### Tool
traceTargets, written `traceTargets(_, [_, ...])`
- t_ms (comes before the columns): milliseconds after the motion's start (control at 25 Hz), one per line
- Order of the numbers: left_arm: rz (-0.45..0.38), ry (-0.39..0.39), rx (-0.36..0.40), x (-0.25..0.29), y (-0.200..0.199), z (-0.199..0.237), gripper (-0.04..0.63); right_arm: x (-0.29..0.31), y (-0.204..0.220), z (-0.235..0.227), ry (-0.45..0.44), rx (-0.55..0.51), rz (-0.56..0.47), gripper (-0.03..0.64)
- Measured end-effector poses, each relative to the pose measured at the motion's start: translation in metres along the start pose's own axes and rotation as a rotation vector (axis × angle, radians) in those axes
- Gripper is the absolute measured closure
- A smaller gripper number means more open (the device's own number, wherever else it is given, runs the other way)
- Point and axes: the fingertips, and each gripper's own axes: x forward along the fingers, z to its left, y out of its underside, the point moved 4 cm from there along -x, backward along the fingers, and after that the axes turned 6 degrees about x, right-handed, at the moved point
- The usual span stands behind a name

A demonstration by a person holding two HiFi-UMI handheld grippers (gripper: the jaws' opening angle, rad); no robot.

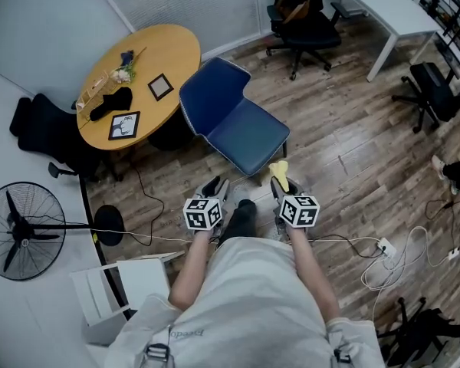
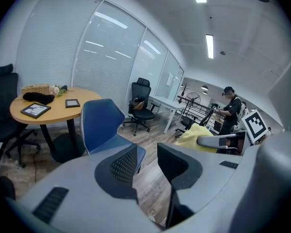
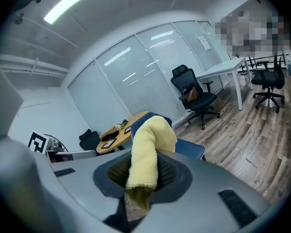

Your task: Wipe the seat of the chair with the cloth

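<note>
The yellow cloth point(image 3: 148, 154) is clamped between the jaws of the right hand-held gripper point(image 3: 144, 176), which are closed on it, with a bunched end left sticking out past the tips. The left hand-held gripper point(image 2: 148, 166) is held with its jaws apart and nothing is seen between them. Both are held side by side in front of the person, over the wood floor point(image 1: 345, 159), just short of the front edge of the blue chair point(image 1: 234, 125). The cloth is not yet laid on the seat point(image 1: 251, 138), so wiping is judged not started.

Step in hand: approach to the seat. To be done well:
- The right hand-held gripper should be tipped down so that the protruding cloth end, not the jaw tips, is pressed flat on the seat.
- Light, even pressure is wanted, in overlapping strokes from the backrest point(image 1: 211, 90) side out to the front edge.
- The clamp should be kept firm so that the cloth is not dragged out.
- The chair may shift under the push, so the backrest could be steadied with the left hand-held gripper.

Orientation: the cloth's long axis is run along the jaws, free end pointed forward at the chair. The chair's backrest is turned toward the round table point(image 1: 142, 75) and the seat front is faced roughly toward the person. Its back-to-front axis is laid diagonally in the head view.
</note>
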Motion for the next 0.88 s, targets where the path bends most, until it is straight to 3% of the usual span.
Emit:
traceTargets(520, [0.003,0.003,0.012,-0.004,-0.001,-0.005,0.448,-0.004,0.001,0.007,-0.027,-0.004,-0.021,0.541])
traceTargets(880, [0.035,-0.059,0.011,-0.009,0.010,0.002,0.552,-0.002,0.006,0.012,-0.035,-0.030,0.006,0.541])
